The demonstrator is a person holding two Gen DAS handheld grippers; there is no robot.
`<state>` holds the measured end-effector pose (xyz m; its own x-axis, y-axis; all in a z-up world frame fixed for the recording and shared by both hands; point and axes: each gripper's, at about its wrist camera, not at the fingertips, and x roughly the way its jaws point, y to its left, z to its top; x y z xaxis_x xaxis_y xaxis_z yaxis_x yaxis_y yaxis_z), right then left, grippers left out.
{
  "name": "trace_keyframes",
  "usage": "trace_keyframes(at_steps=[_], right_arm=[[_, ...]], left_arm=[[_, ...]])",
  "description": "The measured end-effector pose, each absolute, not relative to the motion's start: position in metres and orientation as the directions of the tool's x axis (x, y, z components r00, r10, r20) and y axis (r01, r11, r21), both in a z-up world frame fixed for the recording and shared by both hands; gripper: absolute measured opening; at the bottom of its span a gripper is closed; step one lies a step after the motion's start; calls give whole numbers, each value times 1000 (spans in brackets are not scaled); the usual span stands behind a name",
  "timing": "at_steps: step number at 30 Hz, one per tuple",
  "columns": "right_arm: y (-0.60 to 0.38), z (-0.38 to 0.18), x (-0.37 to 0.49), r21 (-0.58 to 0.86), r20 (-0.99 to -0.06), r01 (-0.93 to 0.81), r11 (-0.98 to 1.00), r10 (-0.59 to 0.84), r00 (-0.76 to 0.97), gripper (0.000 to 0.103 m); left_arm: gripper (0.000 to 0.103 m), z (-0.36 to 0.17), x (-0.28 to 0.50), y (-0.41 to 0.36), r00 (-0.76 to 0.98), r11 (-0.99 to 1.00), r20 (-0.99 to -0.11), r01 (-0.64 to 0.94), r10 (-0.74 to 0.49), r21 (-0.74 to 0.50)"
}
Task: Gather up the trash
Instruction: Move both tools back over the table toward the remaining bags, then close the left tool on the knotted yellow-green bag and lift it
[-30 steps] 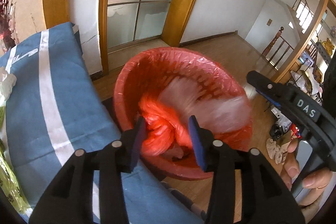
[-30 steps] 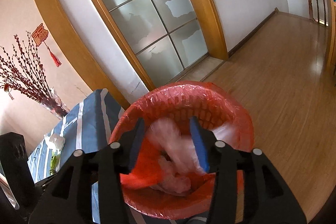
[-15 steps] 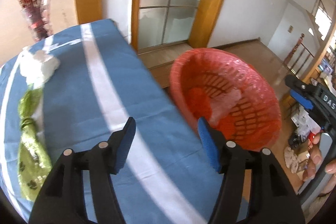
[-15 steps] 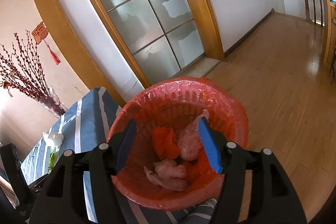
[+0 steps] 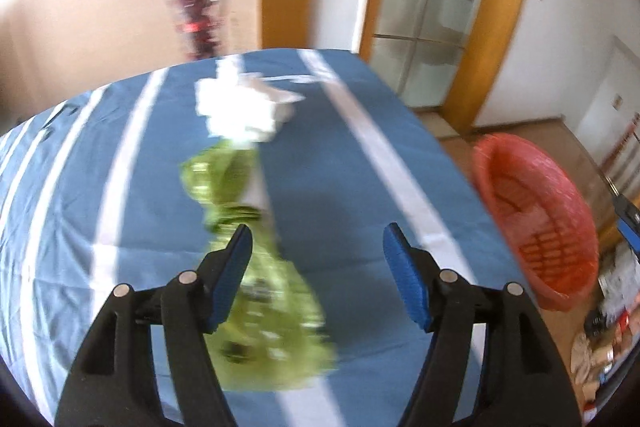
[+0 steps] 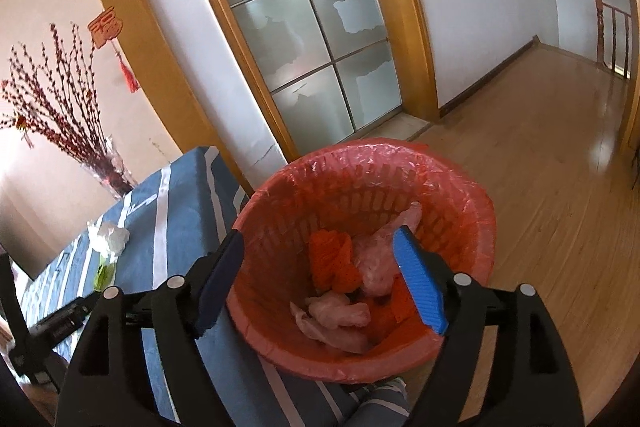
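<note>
My left gripper (image 5: 316,259) and right gripper (image 6: 320,267) have just opened empty over the red bin (image 6: 460,179), left now swinging toward the green wrapper (image 5: 224,179)

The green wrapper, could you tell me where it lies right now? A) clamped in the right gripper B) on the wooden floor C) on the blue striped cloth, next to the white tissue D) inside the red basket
C: the green wrapper lies on the blue striped cloth, just below the white tissue.
</note>
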<state>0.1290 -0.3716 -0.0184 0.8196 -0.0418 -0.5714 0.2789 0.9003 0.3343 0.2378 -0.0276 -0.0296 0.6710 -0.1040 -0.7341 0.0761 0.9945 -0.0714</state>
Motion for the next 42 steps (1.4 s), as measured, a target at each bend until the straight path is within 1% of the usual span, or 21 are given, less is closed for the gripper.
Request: trace_keyframes(at_steps=[4, 6, 11, 19, 21, 23, 24, 26, 28, 29, 32, 42], right_arm=[[-362, -18, 130, 311, -575, 273, 910, -49, 817, 82], [-358, -18, 130, 297, -576, 268, 916, -51, 816, 89], [-347, -20, 132, 248, -583, 262, 933, -72, 809, 89], [-342, -20, 132, 205, -581, 288, 935, -121, 805, 89], [-343, -21, 132, 211, -584, 287, 934, -115, 804, 89], [-341, -22, 133, 212, -588, 285, 935, -112, 801, 89], [-341, -23, 133, 210, -590, 283, 936, -110, 800, 89], [-337, -24, 135, 205, -594, 276, 939, -104, 797, 89], [-332, -24, 136, 203, -597, 265, 943, -96, 796, 89], [-329, -23, 137, 200, -599, 256, 946, -88, 796, 89], [-319, -22, 140, 197, -600, 231, 953, -69, 797, 89], [-251, -13, 168, 204, -606, 47, 978, 89, 790, 89]], left_arm=[[67, -34, 243, 4, 665, 997, -745, -7, -52, -76], [67, -35, 244, 11, 660, 997, -750, -26, -42, -79], [67, -42, 247, 23, 643, 993, -764, -55, -41, -100], [66, -57, 258, 24, 607, 990, -794, -84, -38, -112], [63, -59, 258, 23, 606, 990, -795, -87, -33, -107], [50, -59, 256, 19, 613, 993, -790, -74, -29, -93], [46, -59, 256, 17, 615, 994, -788, -66, -30, -90], [28, -59, 256, 14, 617, 995, -787, -51, -34, -83], [19, -59, 255, 14, 616, 995, -787, -40, -43, -86], [16, -59, 255, 15, 616, 995, -786, -37, -47, -88], [11, -59, 253, 21, 618, 995, -784, -33, -51, -91], [9, -51, 245, 79, 649, 993, -761, -97, 8, -72]])
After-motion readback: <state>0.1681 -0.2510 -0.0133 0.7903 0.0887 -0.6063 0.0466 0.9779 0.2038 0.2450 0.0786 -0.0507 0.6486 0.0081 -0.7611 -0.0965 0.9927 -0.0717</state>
